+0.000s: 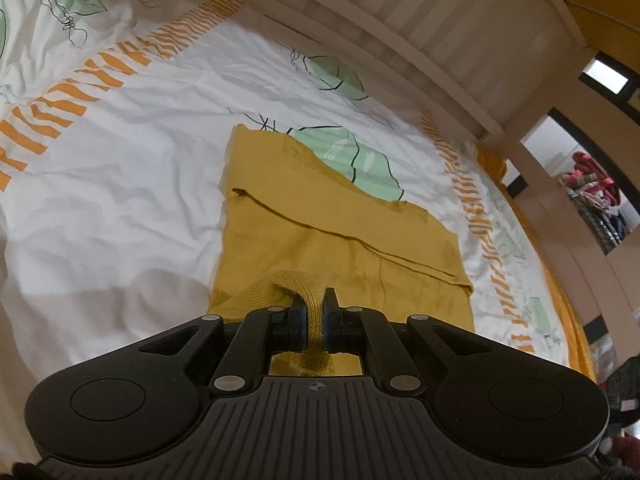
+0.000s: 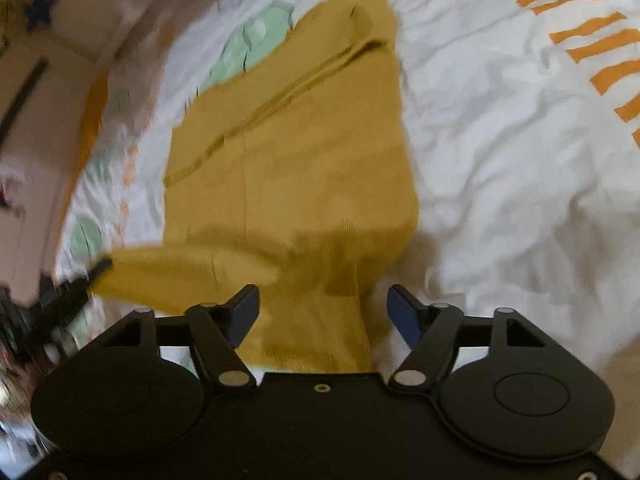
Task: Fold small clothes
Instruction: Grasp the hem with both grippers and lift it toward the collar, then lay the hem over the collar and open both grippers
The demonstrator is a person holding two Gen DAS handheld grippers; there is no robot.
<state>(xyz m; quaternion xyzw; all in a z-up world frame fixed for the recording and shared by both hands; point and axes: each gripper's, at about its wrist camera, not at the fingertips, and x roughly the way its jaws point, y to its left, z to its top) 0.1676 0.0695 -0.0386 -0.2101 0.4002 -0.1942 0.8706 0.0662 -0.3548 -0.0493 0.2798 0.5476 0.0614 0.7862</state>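
Observation:
A mustard-yellow knitted garment (image 1: 320, 232) lies partly folded on the white bedsheet (image 1: 140, 160). My left gripper (image 1: 314, 300) is shut on a bunched piece of its near edge, and the knit shows squeezed between the pads. In the right wrist view the same garment (image 2: 288, 140) spreads ahead. My right gripper (image 2: 322, 300) stands open over its near end, with the blue pads apart and cloth lying between them, not pressed. At the left of that view the left gripper (image 2: 96, 270) holds a stretched corner of the cloth.
The sheet (image 2: 500, 140) is wrinkled, with orange stripes and green leaf prints. A pale wooden bed frame (image 1: 400, 20) curves along the far side. Beyond it, at the right, there is a wall opening with colourful clothes (image 1: 592, 192).

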